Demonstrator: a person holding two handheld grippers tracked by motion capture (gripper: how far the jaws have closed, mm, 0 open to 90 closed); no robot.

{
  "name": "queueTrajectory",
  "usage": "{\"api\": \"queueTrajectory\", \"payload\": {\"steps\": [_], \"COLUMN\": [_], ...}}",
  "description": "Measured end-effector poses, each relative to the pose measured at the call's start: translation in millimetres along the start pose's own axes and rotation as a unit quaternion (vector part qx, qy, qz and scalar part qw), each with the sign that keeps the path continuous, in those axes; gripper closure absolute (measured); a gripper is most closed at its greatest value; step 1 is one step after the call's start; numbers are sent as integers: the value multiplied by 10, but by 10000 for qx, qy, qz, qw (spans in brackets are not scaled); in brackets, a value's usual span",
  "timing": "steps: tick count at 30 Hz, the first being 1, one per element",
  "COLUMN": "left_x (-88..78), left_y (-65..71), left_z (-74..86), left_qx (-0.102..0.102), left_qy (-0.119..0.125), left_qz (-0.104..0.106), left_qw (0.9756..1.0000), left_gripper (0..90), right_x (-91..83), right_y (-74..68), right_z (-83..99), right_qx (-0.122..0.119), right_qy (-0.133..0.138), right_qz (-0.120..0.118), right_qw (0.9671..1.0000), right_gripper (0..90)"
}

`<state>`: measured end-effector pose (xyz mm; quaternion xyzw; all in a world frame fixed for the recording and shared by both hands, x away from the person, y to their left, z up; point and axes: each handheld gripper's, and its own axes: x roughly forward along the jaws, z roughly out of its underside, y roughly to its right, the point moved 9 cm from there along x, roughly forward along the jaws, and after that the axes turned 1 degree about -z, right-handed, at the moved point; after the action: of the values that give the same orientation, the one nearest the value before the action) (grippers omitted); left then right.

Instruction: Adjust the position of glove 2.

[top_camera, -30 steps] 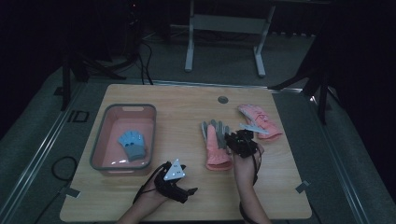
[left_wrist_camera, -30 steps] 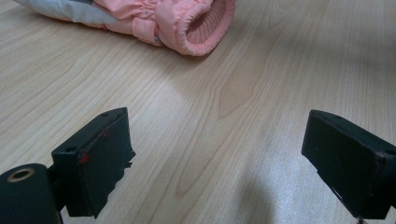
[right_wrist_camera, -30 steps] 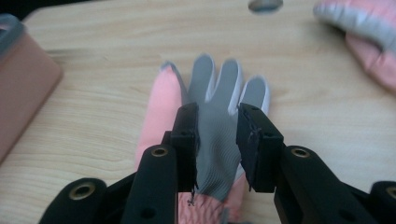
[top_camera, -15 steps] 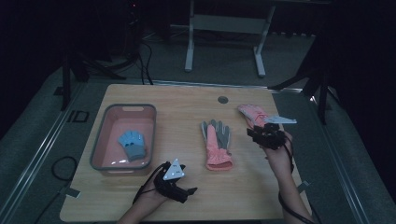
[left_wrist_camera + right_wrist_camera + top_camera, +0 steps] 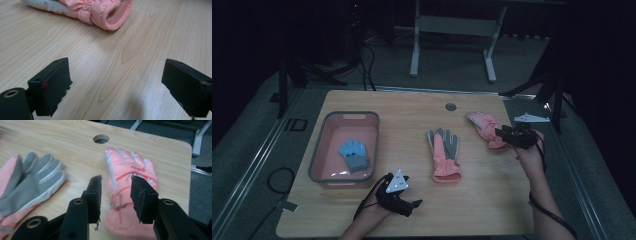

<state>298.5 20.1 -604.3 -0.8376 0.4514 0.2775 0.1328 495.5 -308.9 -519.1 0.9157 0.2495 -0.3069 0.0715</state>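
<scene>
Hovering over the salmon-pink padded fabric glove (image 5: pixel 484 129) near the table's right edge, right gripper (image 5: pixel 116 192), jaws just widening, gripping nothing. Left gripper (image 5: pixel 404 204) resting spread. Pink plastic tub (image 5: pixel 319 155) containing small blue knitted glove (image 5: pixel 354 154).

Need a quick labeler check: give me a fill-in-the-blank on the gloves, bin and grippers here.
1. The blue glove lies inside the ____ bin.
2. The right gripper hovers over a ____ glove near the table's far right corner.
3. The left gripper has its jaws ____, nothing between them.
4. The middle glove has ____ fingers.

Missing: pink; pink; open; grey
</scene>
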Motion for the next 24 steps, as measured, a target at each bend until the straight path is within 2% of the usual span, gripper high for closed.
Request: {"api": "queueTrajectory", "payload": {"steps": [8, 13, 18, 21, 22, 24], "left_x": [-49, -74, -108, -107, -105, -102], "left_y": [16, 19, -3, -9, -11, -8], "left_z": [33, 52, 51, 61, 67, 68], "left_qx": [-36, -62, -133, -178, -160, -150], "left_qy": [-6, 22, 86, 99, 77, 71], "left_qz": [-38, -39, -58, -48, -60, -65], "left_qw": [10000, 10000, 9999, 9998, 9998, 9998], "left_gripper": [87, 87, 87, 87, 87, 87], "right_x": [306, 544, 708, 800, 826, 854], "right_y": [112, 210, 341, 397, 410, 433], "right_z": [-67, -17, 70, 220, 257, 281], "right_qx": [-81, -148, -19, -191, -194, 90], "right_qy": [-226, -508, -741, -1048, -1053, -955], "right_qz": [-209, -119, -73, 57, 71, -23], "right_qw": [9995, 9985, 9972, 9943, 9942, 9954], "right_gripper": [564, 567, 572, 576, 577, 605]}}
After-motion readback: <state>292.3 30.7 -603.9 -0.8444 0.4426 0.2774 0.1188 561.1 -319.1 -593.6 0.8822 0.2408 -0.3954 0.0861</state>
